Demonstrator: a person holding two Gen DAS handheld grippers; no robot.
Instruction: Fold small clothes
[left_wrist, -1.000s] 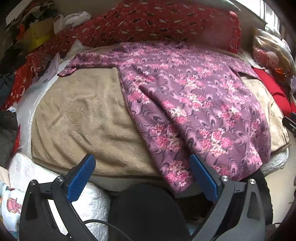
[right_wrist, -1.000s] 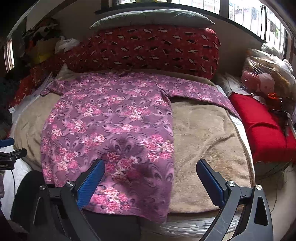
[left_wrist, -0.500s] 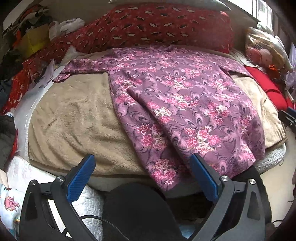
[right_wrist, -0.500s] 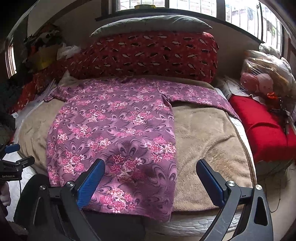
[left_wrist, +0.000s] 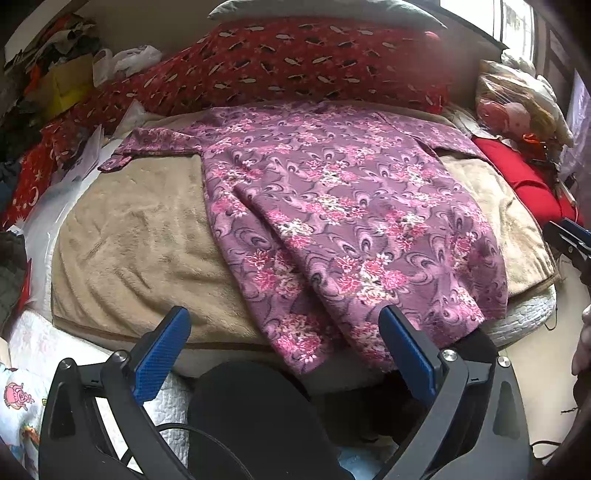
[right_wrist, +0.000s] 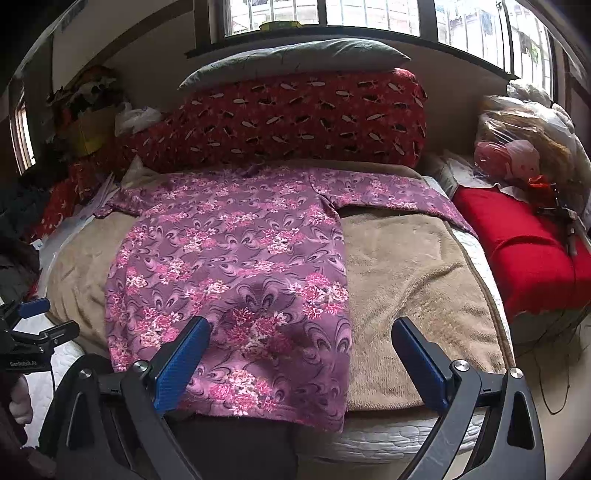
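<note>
A purple garment with pink flowers lies spread flat on a tan blanket, sleeves out to both sides and hem hanging over the near edge of the bed. My left gripper is open, held back from the hem at the bed's near left side, nothing between its blue pads. My right gripper is open too, hovering before the hem's right part without touching it. Each gripper shows at the edge of the other's view: the right gripper, the left gripper.
A long red patterned bolster and a grey pillow line the back. A red cushion and bagged items lie right. Clutter and a yellow box sit back left. Dark fabric fills the foreground below the grippers.
Both grippers have drawn back and risen from the bed edge, so more of the garment and the back wall shows. The garment lies still; both grippers stay open.
</note>
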